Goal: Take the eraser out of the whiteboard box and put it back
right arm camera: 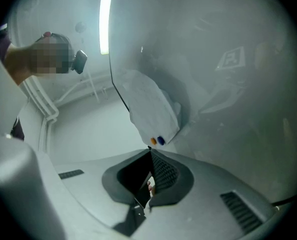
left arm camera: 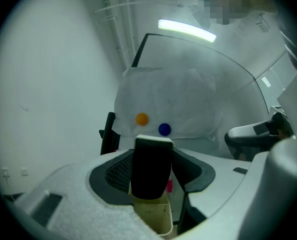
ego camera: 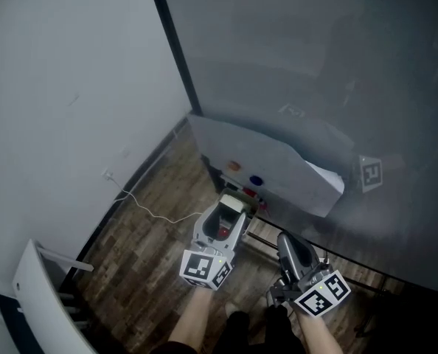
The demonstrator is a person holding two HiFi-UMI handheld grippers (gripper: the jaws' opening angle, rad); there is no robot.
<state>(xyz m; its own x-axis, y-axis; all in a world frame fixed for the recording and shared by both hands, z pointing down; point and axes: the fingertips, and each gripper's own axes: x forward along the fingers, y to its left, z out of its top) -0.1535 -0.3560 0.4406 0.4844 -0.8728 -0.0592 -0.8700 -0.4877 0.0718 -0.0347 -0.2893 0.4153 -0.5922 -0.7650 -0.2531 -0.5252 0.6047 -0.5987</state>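
Observation:
My left gripper is shut on the eraser, a cream block with a black felt face. In the left gripper view the eraser stands upright between the two grey pads of this gripper, in front of the whiteboard. Just beyond it, a small dark box with red things in it sits at the lower edge of the whiteboard. My right gripper hangs to the right and nearer to me. In its own view the right gripper has its jaws together with nothing in them.
A white sheet hangs on the board, held by an orange magnet and a blue magnet. A square marker tag is stuck further right. A white wall stands at the left, with a cable on the wooden floor.

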